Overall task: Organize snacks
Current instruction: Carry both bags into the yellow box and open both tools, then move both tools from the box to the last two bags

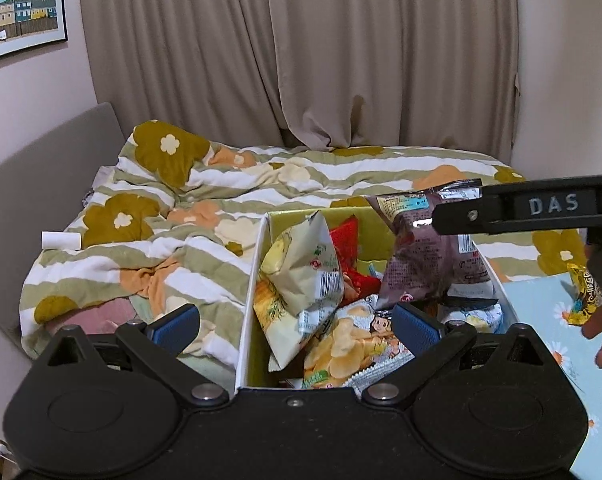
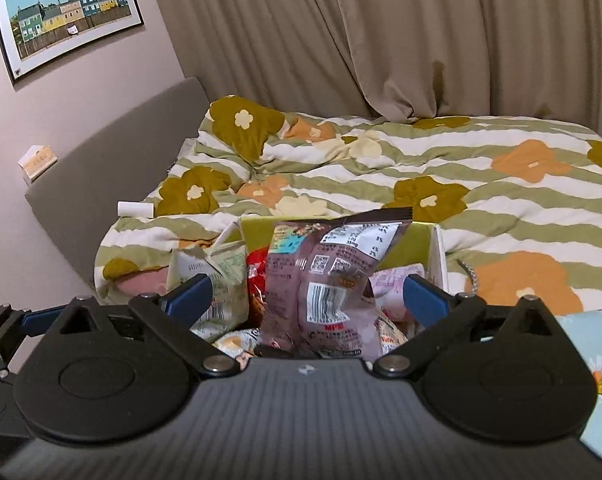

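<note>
Right gripper (image 2: 305,294): blue-padded fingers spread wide, nothing between the pads.
Purple snack bag (image 2: 333,276): upright in the box, barcode side facing the camera.
Box (image 2: 437,256): white outside, yellow-green inside, on the bed.
Pale green snack bag (image 2: 217,276): leaning at the box's left side.
Left gripper (image 2: 5,324): at the frame's left edge.
Floral duvet (image 2: 381,160): rumpled, striped.

The box (image 1: 257,280) in front of my left gripper (image 1: 297,326) is stuffed with snack bags, so I see little room inside. A brown bag (image 2: 333,280) stands tall between my right gripper (image 2: 307,294) fingers and blocks the way ahead. Left of the box, the bed blanket (image 1: 161,240) lies open.
</note>
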`<action>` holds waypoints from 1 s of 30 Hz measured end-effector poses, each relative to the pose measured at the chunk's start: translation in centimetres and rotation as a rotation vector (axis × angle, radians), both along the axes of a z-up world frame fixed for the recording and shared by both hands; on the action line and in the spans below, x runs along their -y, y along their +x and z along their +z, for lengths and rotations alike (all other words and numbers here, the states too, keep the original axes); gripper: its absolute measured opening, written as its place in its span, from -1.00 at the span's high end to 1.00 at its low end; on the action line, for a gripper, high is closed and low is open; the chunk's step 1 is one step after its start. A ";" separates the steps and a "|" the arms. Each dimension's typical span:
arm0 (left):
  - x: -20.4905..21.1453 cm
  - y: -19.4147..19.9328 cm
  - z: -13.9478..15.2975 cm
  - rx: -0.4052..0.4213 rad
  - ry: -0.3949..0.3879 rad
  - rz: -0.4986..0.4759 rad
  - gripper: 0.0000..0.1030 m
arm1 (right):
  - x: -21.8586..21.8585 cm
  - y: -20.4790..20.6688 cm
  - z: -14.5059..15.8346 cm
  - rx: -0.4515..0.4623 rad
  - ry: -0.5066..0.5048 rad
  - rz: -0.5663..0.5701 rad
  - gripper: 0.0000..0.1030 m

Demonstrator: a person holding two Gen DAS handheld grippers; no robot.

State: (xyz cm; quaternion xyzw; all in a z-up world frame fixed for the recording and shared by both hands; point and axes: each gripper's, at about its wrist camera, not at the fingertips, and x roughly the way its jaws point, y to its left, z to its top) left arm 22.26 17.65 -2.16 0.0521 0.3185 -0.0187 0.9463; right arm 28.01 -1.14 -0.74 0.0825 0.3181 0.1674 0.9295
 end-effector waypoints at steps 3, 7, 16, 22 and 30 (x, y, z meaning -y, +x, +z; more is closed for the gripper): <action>0.0 -0.4 0.4 0.003 -0.002 0.003 -1.00 | 0.3 -0.8 0.7 0.011 0.003 -0.010 -1.00; 0.4 -1.2 1.5 0.024 -0.009 -0.001 -1.00 | 1.1 -2.5 2.1 0.039 0.019 -0.028 -1.00; 3.9 -3.1 4.0 0.073 -0.017 -0.099 -1.00 | 6.2 -7.6 5.0 0.097 0.013 -0.152 -1.00; 8.4 -4.5 4.7 0.102 -0.038 -0.175 -1.00 | 12.3 -10.7 5.4 0.099 -0.012 -0.237 -1.00; 17.3 -3.6 4.1 0.062 -0.048 -0.236 -1.00 | 22.9 -12.4 4.3 0.066 -0.094 -0.345 -1.00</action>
